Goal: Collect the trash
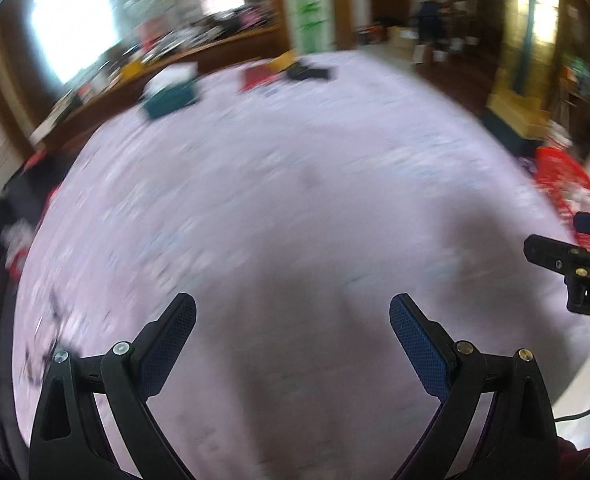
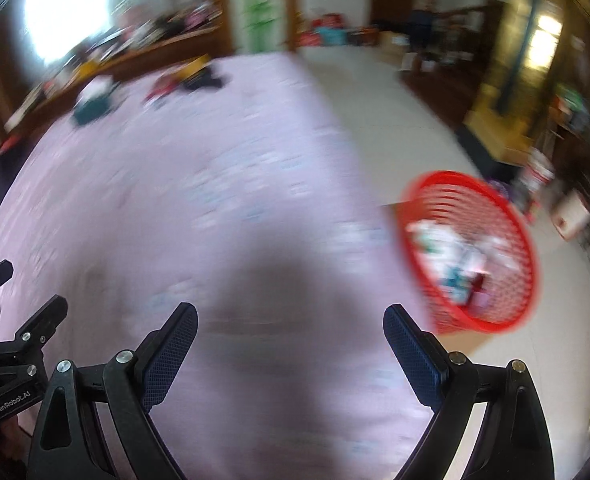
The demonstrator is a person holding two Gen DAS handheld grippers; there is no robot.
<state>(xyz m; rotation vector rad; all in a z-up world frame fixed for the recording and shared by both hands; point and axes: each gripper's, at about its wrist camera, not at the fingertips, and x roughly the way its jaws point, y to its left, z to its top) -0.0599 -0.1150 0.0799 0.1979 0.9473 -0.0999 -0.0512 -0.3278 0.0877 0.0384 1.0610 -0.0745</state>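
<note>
Both the left hand-held gripper (image 1: 293, 316) and the right hand-held gripper (image 2: 291, 324) are spread wide and empty above a pale lilac bed (image 2: 215, 200). A red basket (image 2: 447, 184) holding trash (image 2: 455, 252) stands on the floor to the right, nearest the right hand-held gripper. Blurred items (image 2: 91, 108) lie far left.

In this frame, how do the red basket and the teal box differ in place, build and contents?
The red basket stands on the pale floor beside the table; the teal box sits on the pink tablecloth at the far end. The basket has open mesh walls; the box looks solid-sided. The basket holds whitish crumpled litter; the box shows only something white on top. Both are motion-blurred.
</note>
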